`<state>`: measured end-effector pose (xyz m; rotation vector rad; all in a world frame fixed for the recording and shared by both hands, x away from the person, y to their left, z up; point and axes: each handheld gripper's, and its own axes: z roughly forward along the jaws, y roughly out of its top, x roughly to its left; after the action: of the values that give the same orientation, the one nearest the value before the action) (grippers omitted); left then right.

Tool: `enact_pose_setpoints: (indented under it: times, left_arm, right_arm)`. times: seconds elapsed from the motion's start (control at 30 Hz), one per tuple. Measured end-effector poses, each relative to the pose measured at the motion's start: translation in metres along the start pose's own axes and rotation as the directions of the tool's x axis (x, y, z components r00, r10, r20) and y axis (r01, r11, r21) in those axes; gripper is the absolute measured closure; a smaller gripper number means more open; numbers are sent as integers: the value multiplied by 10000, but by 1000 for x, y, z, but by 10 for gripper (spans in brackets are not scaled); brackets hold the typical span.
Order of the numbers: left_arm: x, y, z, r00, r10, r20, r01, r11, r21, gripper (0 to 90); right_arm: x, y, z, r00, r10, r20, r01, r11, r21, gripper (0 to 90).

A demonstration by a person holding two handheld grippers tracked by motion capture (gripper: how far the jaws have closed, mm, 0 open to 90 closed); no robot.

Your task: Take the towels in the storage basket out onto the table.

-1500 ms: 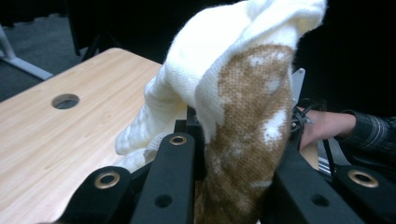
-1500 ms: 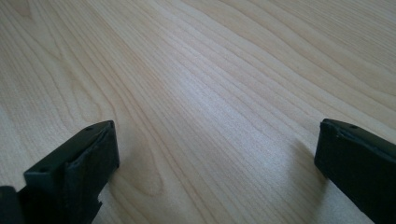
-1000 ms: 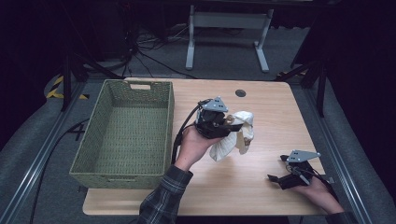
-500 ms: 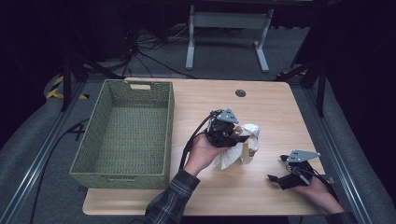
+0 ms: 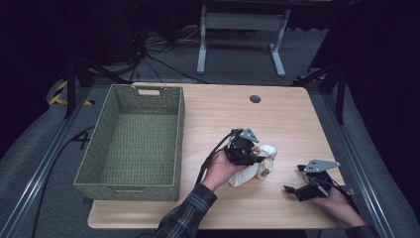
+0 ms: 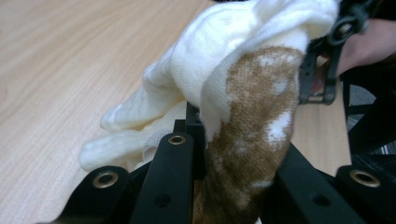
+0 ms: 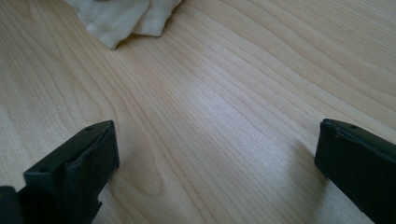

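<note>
Wicker basket [image 5: 130, 141], green, rectangular, cut-out handle in the far wall, sits on the left half of the table; inside is bare weave. No readable writing or labels on anything.

Left gripper [image 5: 252, 154] near table centre, just right of the basket, jaws clamped on a white knit cloth [image 5: 253, 169] with a brown stain. In the left gripper view the cloth [image 6: 243, 93] is bunched between the black jaws and spills past them toward the wood; the lower folds lie on the table in the high view.

Right gripper [image 5: 293, 190] rests low at the near right corner, jaws spread wide with only bare wood between them; cloth edge [image 7: 122, 16] lies well ahead of it.

Table [image 5: 277, 119]: light wood-grain top, round cable grommet [image 5: 255, 98] at the far edge. Room dark, grey carpet, cables on the floor, a grey metal stand [image 5: 240, 29] behind.
</note>
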<state>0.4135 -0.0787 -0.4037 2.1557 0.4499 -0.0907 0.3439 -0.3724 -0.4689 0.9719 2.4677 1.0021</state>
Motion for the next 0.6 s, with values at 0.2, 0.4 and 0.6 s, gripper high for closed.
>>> enact_pose_setpoints:
  times: [0.2,0.4,0.6]
  left_arm:
    - [6,-10,16,10000,-89,4,89,9987,499,811]
    - [12,-20,32,9994,-324,-91,332,9938,1061,756]
    - [8,-18,26,9995,-242,-217,260,9958,872,482]
  right_arm:
    - [0,0,0,10000,-3,0,3,10000,-1,0]
    - [0,0,0,10000,-5,0,5,10000,-3,0]
    - [0,0,0,10000,-6,-1,6,10000,1,0]
